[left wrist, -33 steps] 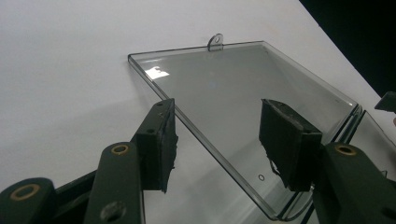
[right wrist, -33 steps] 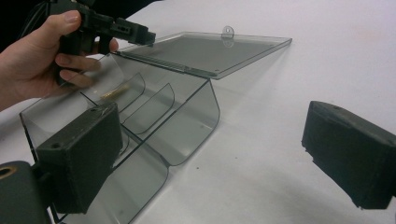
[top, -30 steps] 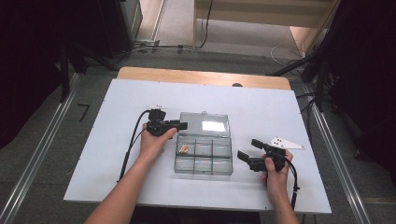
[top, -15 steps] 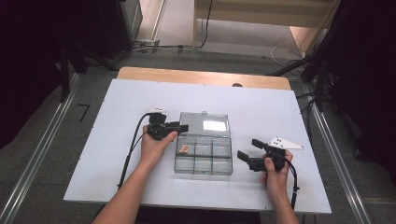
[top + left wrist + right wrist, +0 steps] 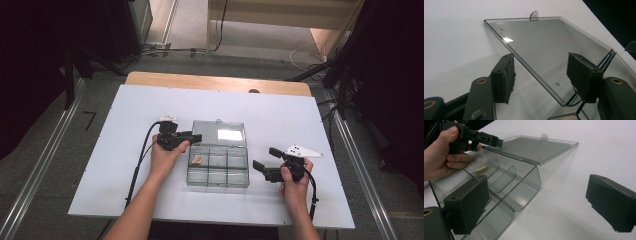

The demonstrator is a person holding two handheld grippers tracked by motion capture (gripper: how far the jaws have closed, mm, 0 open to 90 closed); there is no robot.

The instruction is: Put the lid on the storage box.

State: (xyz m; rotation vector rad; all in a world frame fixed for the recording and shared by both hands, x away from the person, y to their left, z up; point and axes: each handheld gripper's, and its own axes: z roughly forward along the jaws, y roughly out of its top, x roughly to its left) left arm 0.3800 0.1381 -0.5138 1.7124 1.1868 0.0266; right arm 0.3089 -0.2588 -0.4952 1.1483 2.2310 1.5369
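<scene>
No brand, label or writing can be read on anything here.

Nearest the person, the right tongs [image 5: 264, 159] rest low over the white tabletop [image 5: 125, 115], just to the right of the clear plastic compartment box [image 5: 218, 167]. In the right gripper view its two black, rough-padded jaws stand wide apart; the left-hand one sits close against the box's near rounded corner and the other hangs over bare tabletop, with nothing gripped between them. The right hand [image 5: 295, 176] wraps the black handle, which carries a grey three-cornered plate [image 5: 303, 150] on top.

The box is a shallow tray of smoky transparent plastic, split by thin curved dividers into two rows of cells. A few small brass-coloured pieces [image 5: 196, 160] lie in the far-left cell.

Beyond the tray, its flat clear lid [image 5: 220, 132] lies swung fully open on the tabletop, with a small rounded hanging tab [image 5: 533, 15] on its far edge.

The left tongs [image 5: 196, 137], held by the left hand [image 5: 167, 154], reach to the lid's left hinge corner. In the left gripper view the jaws are parted, straddling the lid's near corner edge without pinching it; whether a pad touches the plastic cannot be told. A black cable [image 5: 140, 160] trails back along the forearm.
</scene>
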